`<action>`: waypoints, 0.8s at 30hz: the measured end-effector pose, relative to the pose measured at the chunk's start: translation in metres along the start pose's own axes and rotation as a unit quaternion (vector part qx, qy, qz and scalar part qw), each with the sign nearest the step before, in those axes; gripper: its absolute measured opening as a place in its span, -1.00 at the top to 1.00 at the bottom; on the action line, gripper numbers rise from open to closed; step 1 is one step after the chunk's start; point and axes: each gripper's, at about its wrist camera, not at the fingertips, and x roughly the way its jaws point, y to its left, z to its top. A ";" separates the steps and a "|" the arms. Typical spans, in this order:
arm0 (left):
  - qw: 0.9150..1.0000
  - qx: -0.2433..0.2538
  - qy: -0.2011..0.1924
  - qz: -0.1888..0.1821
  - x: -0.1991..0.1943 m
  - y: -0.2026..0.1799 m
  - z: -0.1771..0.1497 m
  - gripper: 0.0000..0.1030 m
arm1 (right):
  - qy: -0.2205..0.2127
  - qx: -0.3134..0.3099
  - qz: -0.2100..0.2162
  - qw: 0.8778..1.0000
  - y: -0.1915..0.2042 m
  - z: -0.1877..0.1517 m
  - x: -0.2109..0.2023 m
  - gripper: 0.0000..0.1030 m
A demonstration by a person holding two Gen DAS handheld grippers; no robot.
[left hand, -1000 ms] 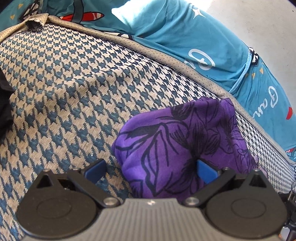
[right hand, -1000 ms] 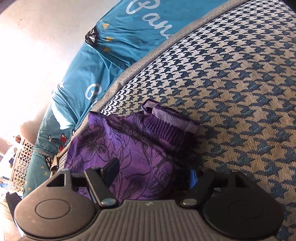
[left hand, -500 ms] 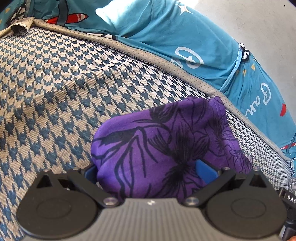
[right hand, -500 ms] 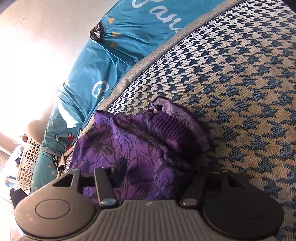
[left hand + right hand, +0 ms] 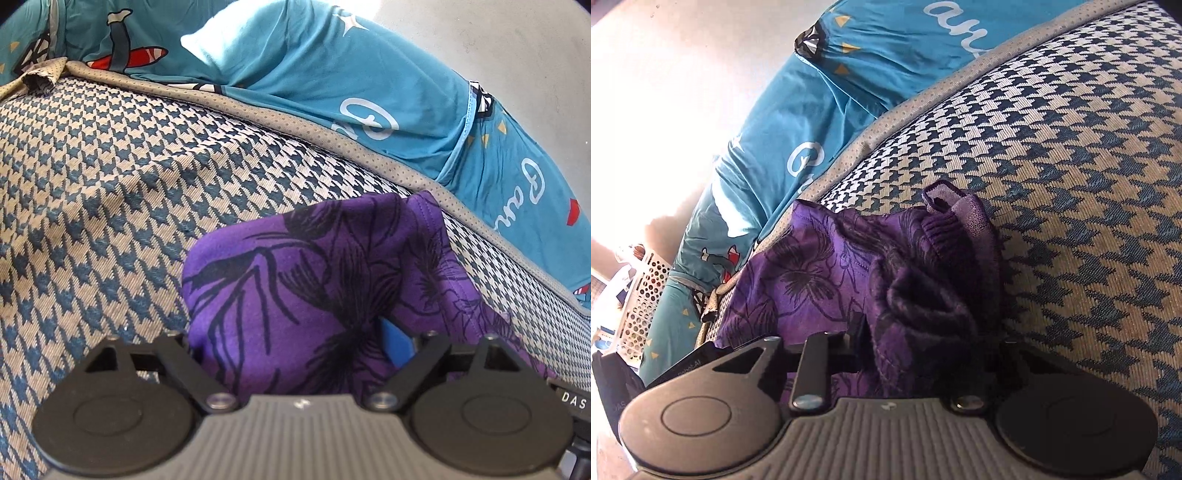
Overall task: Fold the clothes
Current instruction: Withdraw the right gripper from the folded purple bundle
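Note:
A purple garment [image 5: 314,266] with black flower print lies bunched near the edge of a houndstooth bed cover [image 5: 110,184]. My left gripper [image 5: 288,332] straddles one end of it. The cloth fills the wide gap between the fingers and hides the left finger, while the blue right pad [image 5: 397,341] presses its side. In the right wrist view the purple garment [image 5: 812,266] shows a ribbed band [image 5: 942,225] and a pale lining. My right gripper [image 5: 923,332] has its fingers drawn in on a bunched fold of that end.
A teal printed sheet [image 5: 295,55] hangs over the bed edge beyond a grey dotted border [image 5: 332,129]. The houndstooth bed cover [image 5: 1071,184] stretches to the right of the right gripper. A white perforated basket [image 5: 639,295] stands on the floor at far left.
The left gripper slid onto the garment, which now fills its jaws and hides the left pad. The right gripper's fingers closed in, bunching the ribbed end between them.

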 end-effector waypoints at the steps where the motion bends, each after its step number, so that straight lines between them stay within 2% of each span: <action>1: 1.000 0.005 -0.002 0.004 -0.002 -0.002 -0.001 -0.47 | -0.001 -0.009 -0.002 1.000 0.003 0.000 0.000 0.50; 3: 1.000 0.019 -0.007 0.017 -0.004 -0.007 -0.003 -0.39 | -0.003 -0.028 -0.009 1.000 0.008 -0.001 0.001 0.53; 9: 0.999 0.035 -0.007 0.039 0.000 -0.013 -0.004 -0.41 | -0.005 -0.035 -0.023 0.999 0.010 -0.002 0.004 0.52; 15: 0.999 0.025 0.001 0.041 0.004 -0.010 -0.004 -0.56 | -0.003 -0.022 -0.022 1.000 0.005 -0.002 0.003 0.48; 18: 0.999 0.020 0.005 0.040 0.006 -0.008 -0.004 -0.73 | -0.003 -0.020 -0.022 1.000 0.004 -0.002 0.002 0.48; 20: 0.999 0.024 0.004 0.039 0.007 -0.009 -0.004 -0.77 | -0.003 -0.017 -0.022 1.000 0.003 -0.003 0.001 0.48; 23: 0.999 0.032 -0.001 0.041 0.006 -0.012 -0.006 -0.71 | -0.002 -0.014 -0.022 1.000 0.003 -0.003 -0.001 0.48; 24: 0.999 0.032 -0.003 0.041 0.004 -0.012 -0.006 -0.63 | -0.002 -0.018 -0.023 1.000 0.003 -0.003 -0.001 0.47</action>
